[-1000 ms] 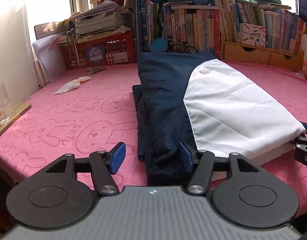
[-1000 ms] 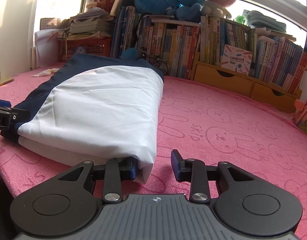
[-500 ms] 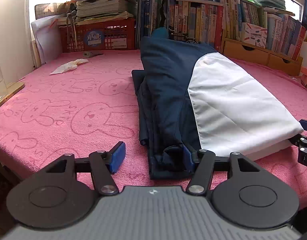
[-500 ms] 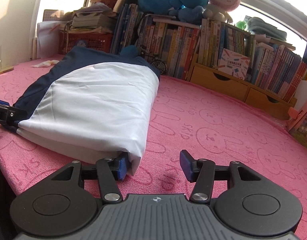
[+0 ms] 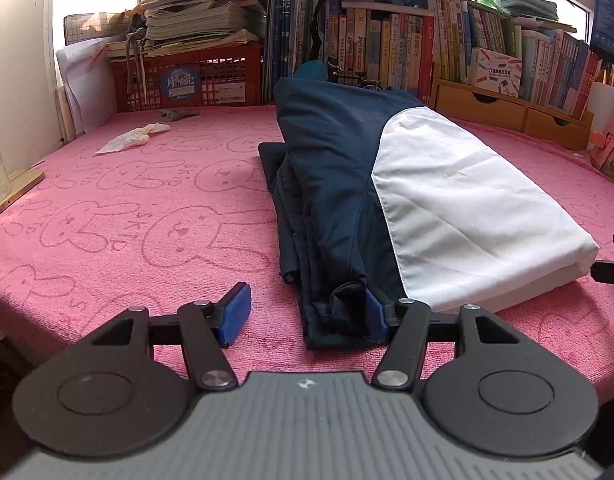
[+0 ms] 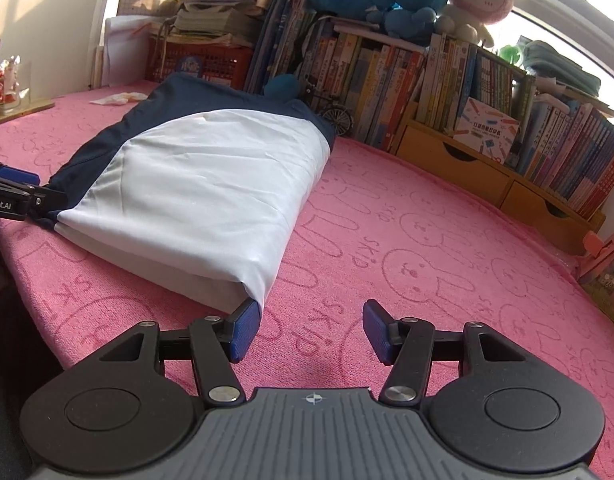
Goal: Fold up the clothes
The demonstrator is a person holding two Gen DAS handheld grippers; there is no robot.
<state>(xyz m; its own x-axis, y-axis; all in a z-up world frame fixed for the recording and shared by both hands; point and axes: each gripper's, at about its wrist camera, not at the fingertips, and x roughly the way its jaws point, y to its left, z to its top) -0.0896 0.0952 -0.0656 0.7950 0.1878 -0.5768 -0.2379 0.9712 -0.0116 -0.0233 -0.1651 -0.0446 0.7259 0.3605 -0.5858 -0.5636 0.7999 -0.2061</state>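
Navy-and-white folded fabric garment (image 5: pixel 407 200) is lying lengthwise on the pink bunny-print towel cover (image 5: pixel 147 220), already narrowed into a long strip, so I'd say the side folds are done and this is the let-go between folds. Left gripper (image 5: pixel 307 316) sits spread at the near navy corner, one blue pad touching the cloth but nothing pinched. Right gripper (image 6: pixel 311 330) has its jaws opening just beside the near white corner (image 6: pixel 251 292), nothing between them. Next move, my guess: re-grab both near corners and carry them toward the far end by the row of books (image 6: pixel 387 72), keeping the edges lined up.
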